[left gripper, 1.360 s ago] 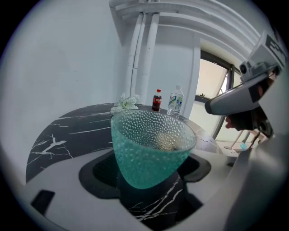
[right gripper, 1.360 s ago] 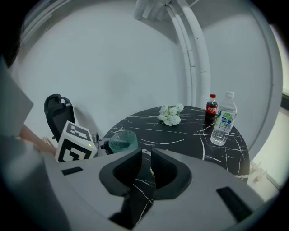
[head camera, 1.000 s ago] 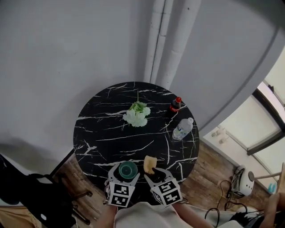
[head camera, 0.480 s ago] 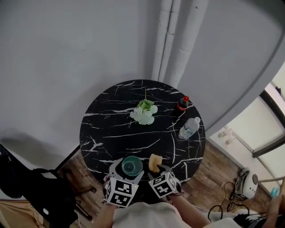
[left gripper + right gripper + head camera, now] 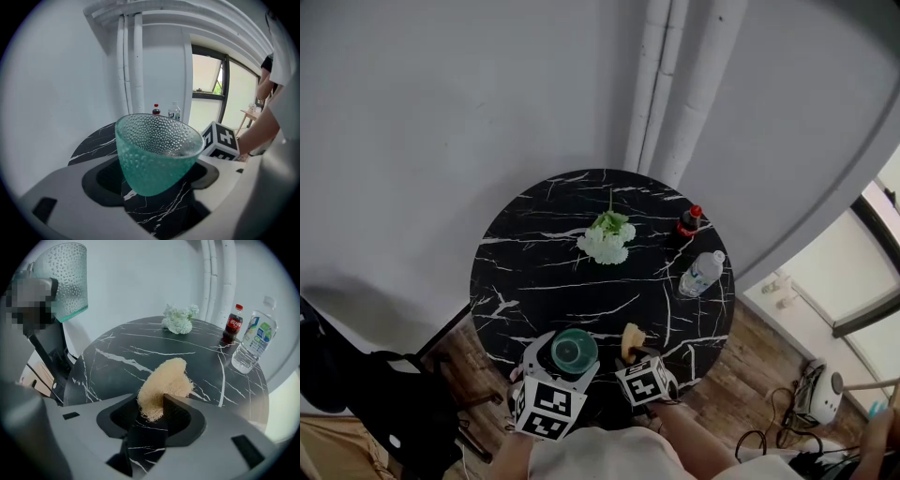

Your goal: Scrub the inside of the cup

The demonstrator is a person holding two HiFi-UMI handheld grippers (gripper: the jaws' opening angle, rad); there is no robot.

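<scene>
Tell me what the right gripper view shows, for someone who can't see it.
A tan scrub pad sits between the right gripper's jaws, which have just been opening, over a black marble table. Behind stand white flowers, a cola bottle and a water bottle; a green cup is held up at upper left.

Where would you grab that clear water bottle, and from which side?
Around its labelled middle, coming level from the person's side. The water bottle stands upright near the table edge, with round, fairly straight sides there, while its neck tapers. The cola bottle stands just beyond it toward the wall, so an approach from there looks crowded.
</scene>
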